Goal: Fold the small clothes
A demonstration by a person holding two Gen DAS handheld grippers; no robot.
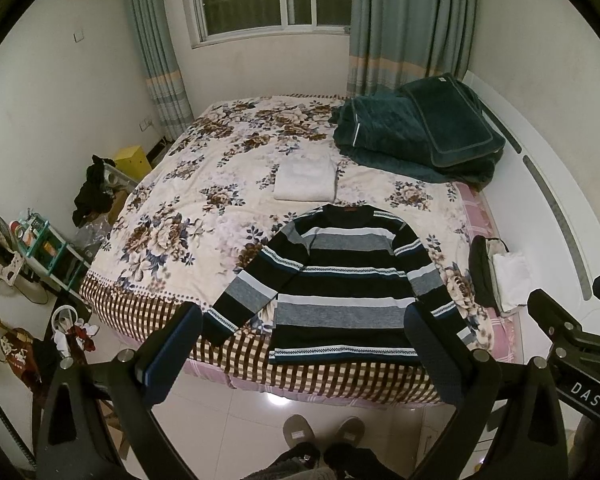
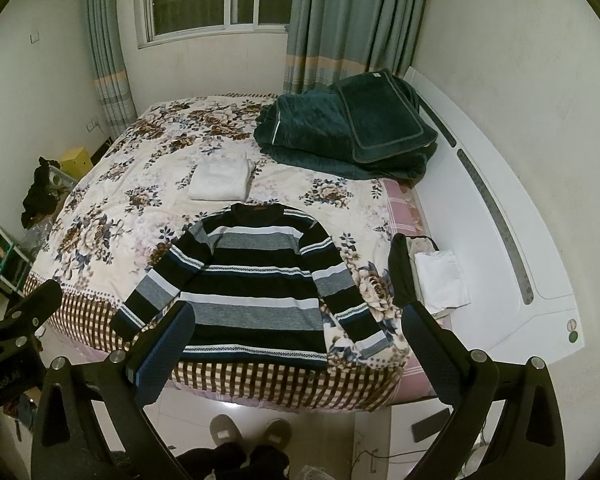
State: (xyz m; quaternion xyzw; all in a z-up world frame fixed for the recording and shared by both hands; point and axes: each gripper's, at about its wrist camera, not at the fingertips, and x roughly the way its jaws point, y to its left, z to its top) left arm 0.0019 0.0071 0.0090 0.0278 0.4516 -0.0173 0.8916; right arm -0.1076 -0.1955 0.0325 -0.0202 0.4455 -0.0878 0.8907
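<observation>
Bedroom walls and a dark window sit behind a big bed [image 1: 188, 200] with a flowery cover. On the near part of that bed, close to the edge, lies the striped sweater [image 1: 340, 280]. It is spread out flat, face up, with its neck pointing to the window and both sleeves slanting down and out.

I think the sweater is soft, floppy and light. It will bend anywhere and sag if lifted by one spot. It looks a bit fuzzy, so it should not slip much. A good place to pinch it is a sleeve cuff or a bottom corner, so one side can be laid over the middle.

Its stripes are black, grey and white, with thin zigzag bands and a little blue. A small brown tag sits at the neck.

Just past the neck is a folded white towel [image 1: 305, 181], not touching the sweater as far as I can tell. Farther back on the right is a pile of dark green bedding [image 1: 412, 132]. A small stack of white cloth [image 2: 440, 280] rests at the right edge of the bed.

Both tools hang above the floor in front of the bed. The left gripper [image 1: 300, 344] has its jaws spread wide and holds nothing. The right gripper [image 2: 296, 336] is the same, wide apart and bare. Grey slippers [image 1: 324, 432] stand on the shiny floor tiles below.
</observation>
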